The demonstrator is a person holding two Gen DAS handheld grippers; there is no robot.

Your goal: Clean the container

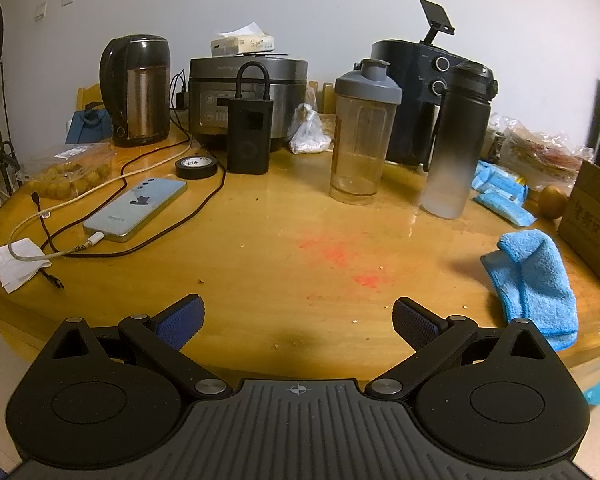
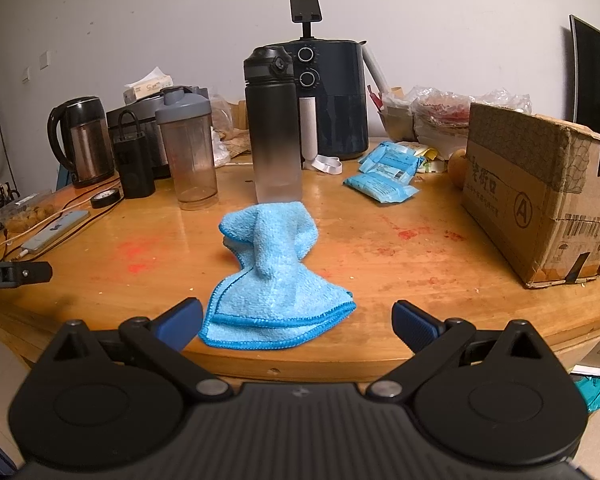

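Cloth (image 2: 276, 280) is lying crumpled near the counter's (image 2: 400, 264) front edge, right ahead of my right tool (image 2: 298, 322), whose jaws are standing wide apart with nothing in them. My left tool (image 1: 299, 318) is gaping just as wide, also empty. I'm judging the cloth soft, light and easy to bunch at its raised middle fold. The clear shaker (image 1: 360, 136), upright beside the dark bottle (image 1: 458, 140), looks light, rigid, slippery; I'd take it mid-body.

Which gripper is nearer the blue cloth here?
Right. The right gripper sits open directly before the blue cloth, jaws flanking its near edge. The left gripper, also open, has it off to its right.
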